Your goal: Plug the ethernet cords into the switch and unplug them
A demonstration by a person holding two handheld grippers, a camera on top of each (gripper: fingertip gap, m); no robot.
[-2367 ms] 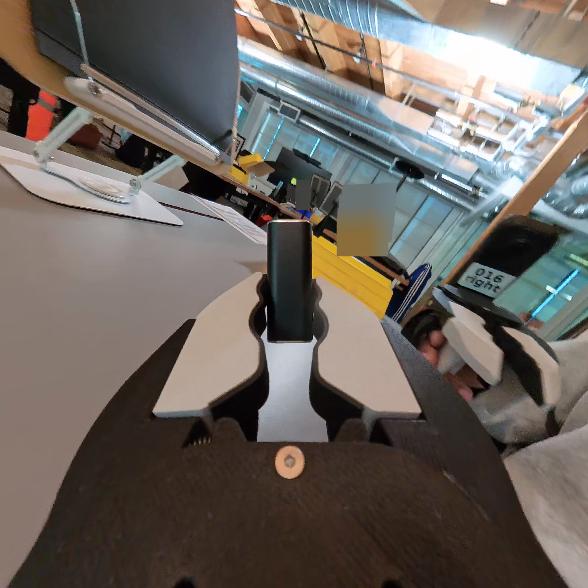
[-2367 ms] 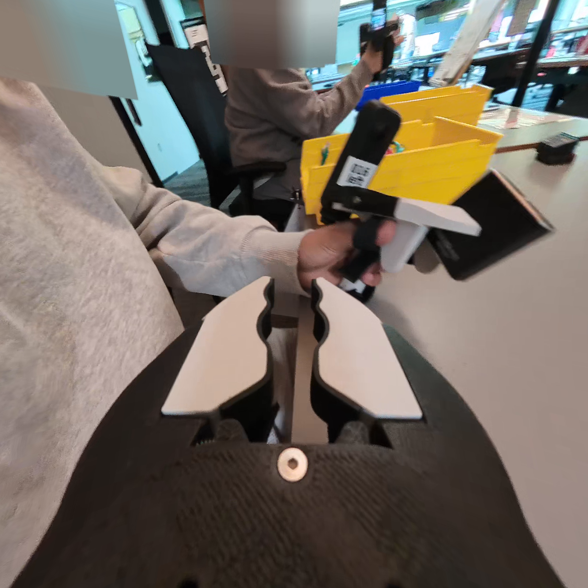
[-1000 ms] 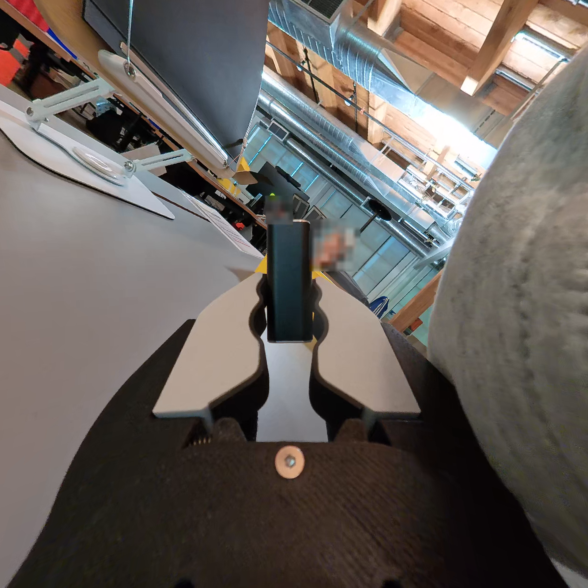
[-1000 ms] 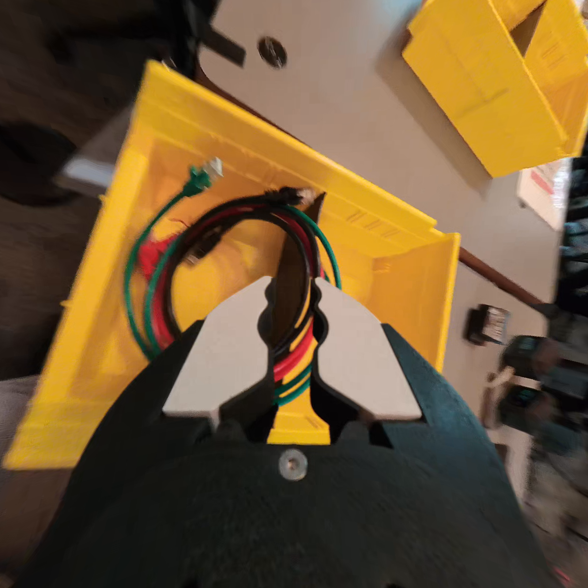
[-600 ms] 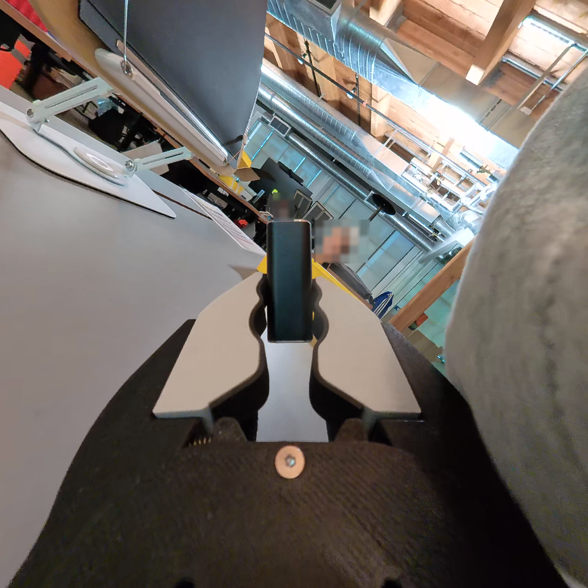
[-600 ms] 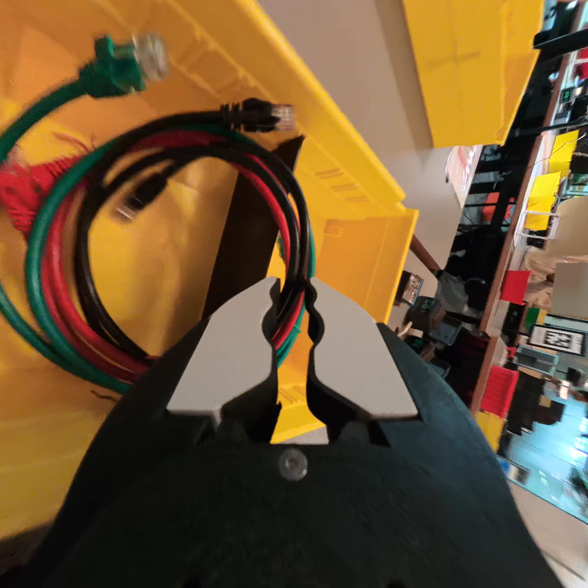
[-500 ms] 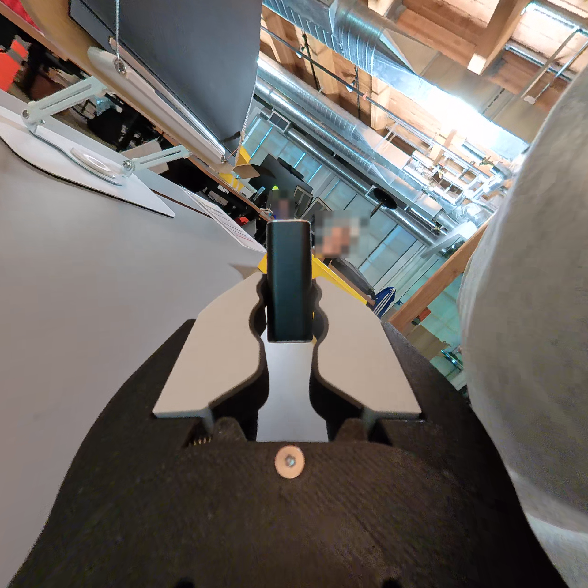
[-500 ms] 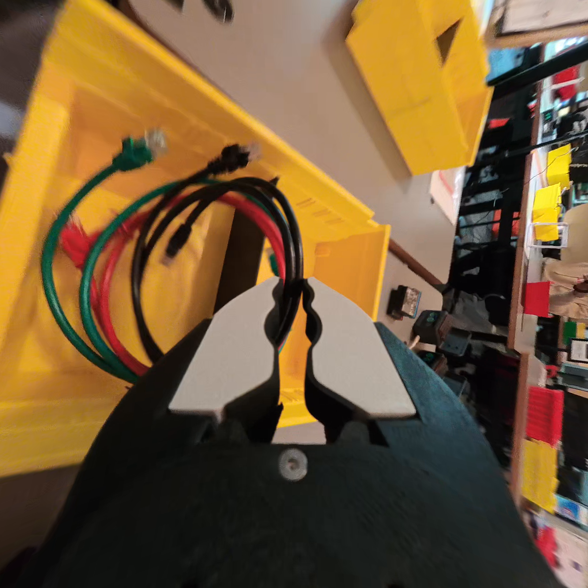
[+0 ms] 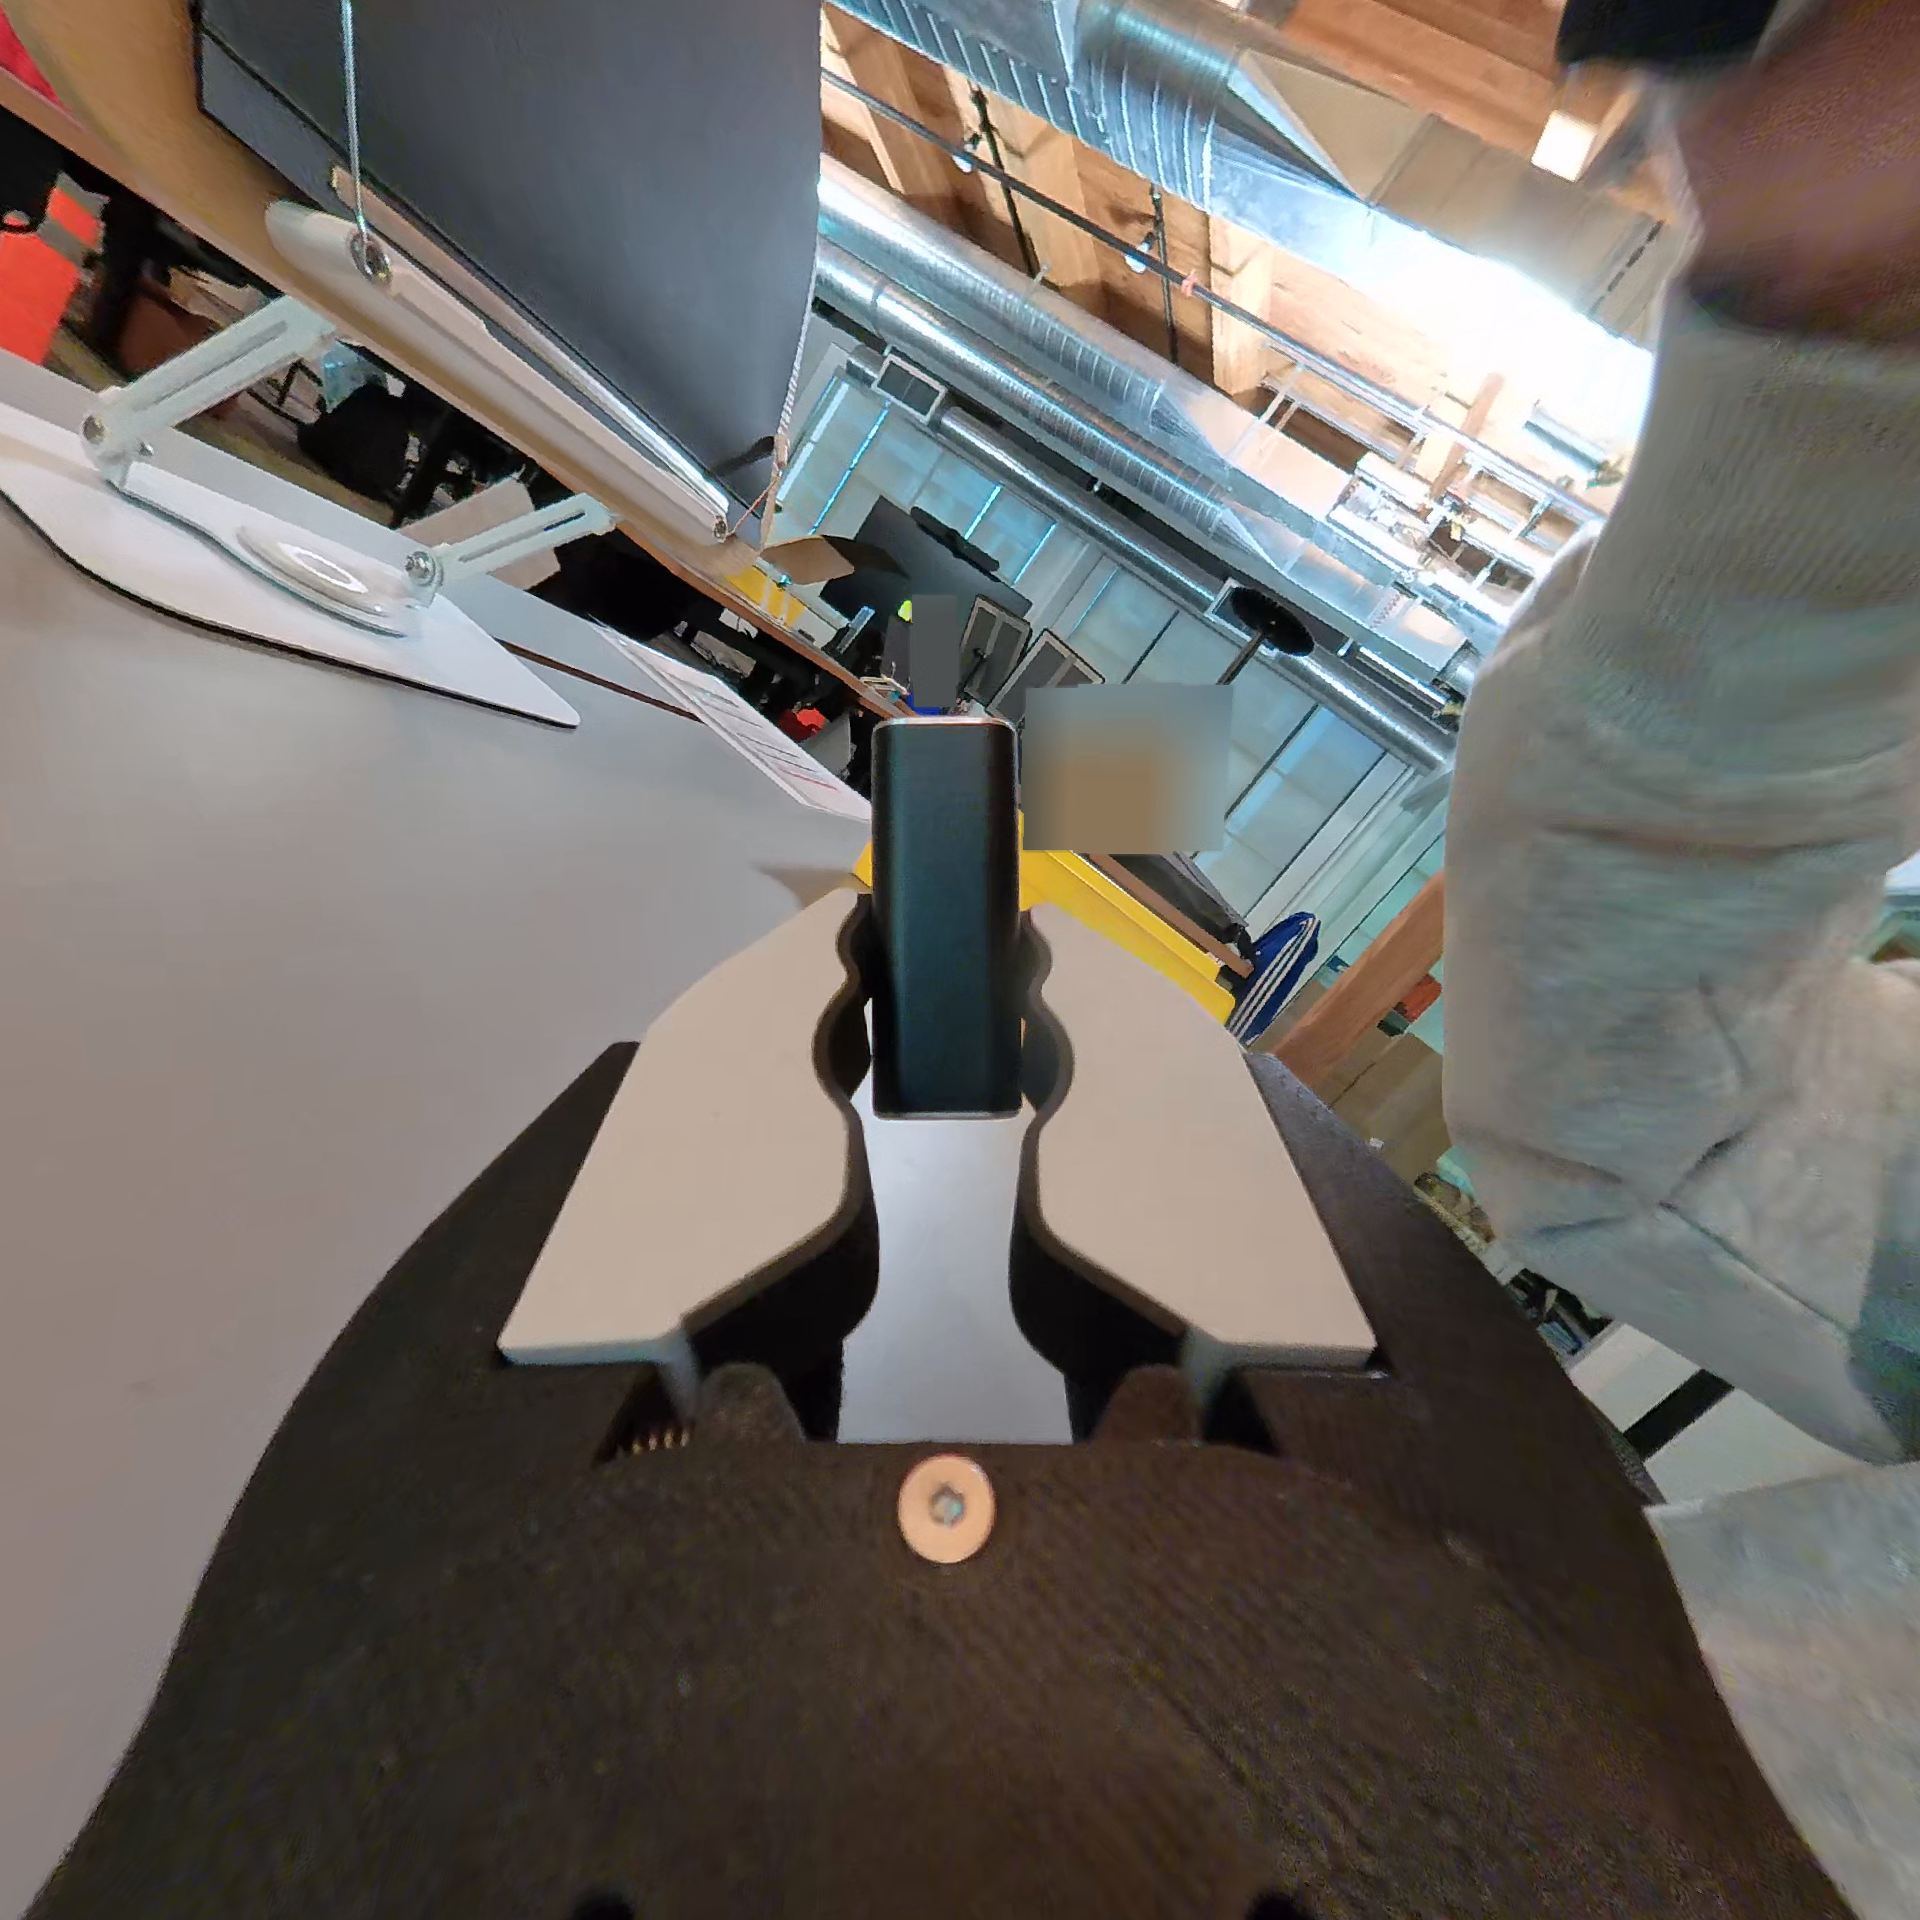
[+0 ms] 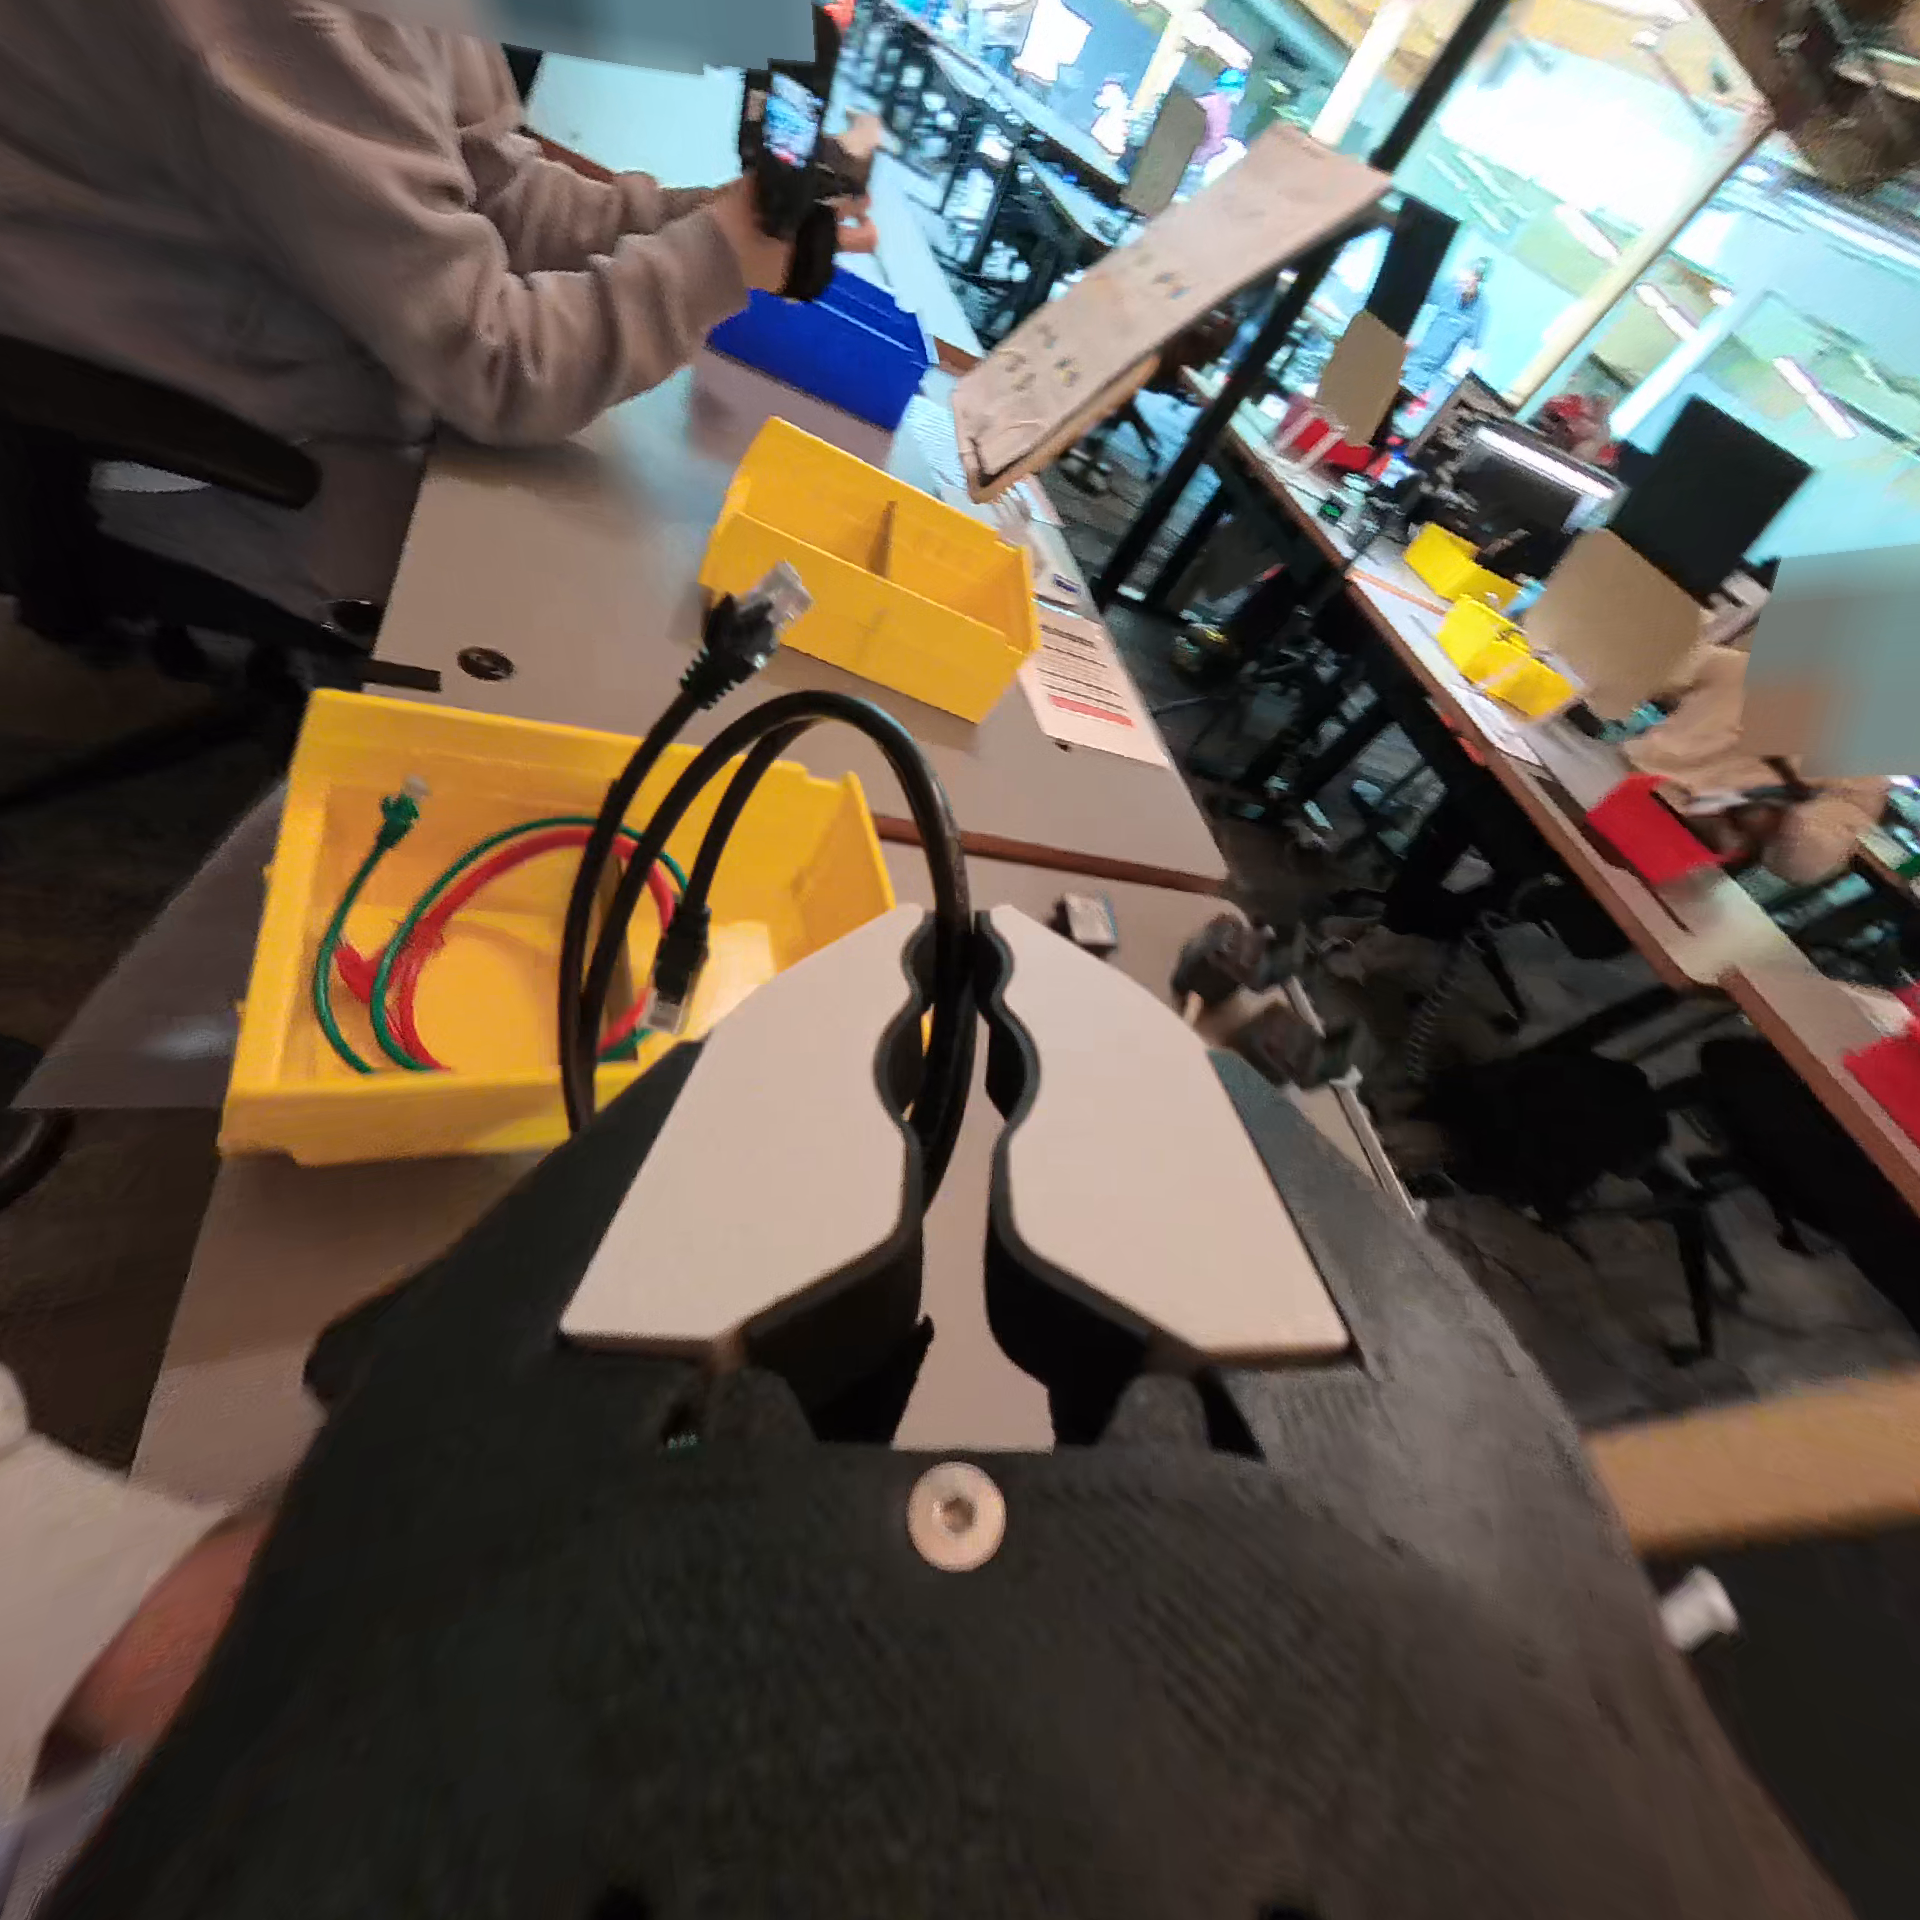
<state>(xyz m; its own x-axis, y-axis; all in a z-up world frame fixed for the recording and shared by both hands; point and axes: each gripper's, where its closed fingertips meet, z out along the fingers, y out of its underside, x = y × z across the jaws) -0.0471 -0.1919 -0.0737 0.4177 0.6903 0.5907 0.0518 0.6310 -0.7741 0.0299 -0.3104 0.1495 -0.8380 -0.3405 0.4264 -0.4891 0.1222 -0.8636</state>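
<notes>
In the left wrist view my left gripper (image 9: 943, 940) is shut on the black switch (image 9: 940, 914), held edge-on above the grey table (image 9: 312, 987). In the right wrist view my right gripper (image 10: 953, 940) is shut on a looped black ethernet cord (image 10: 831, 727), lifted clear above the yellow bin (image 10: 312, 1101). One plug (image 10: 753, 613) points up, the other (image 10: 675, 977) hangs down. A green cord (image 10: 358, 914) and a red cord (image 10: 468, 894) lie coiled in the bin.
A second, divided yellow bin (image 10: 966, 634) stands farther back on the table, with a blue bin (image 10: 821, 343) beyond. A seated person in a grey sweater (image 10: 343, 229) holds another gripper. A grey sleeve (image 9: 1683, 831) fills the right of the left wrist view. A white stand (image 9: 281, 561) is at left.
My right gripper closed on the black cord in the bin and has lifted it up out of the bin, leaving green and red cords inside. The left gripper keeps holding the switch, nearly still.
</notes>
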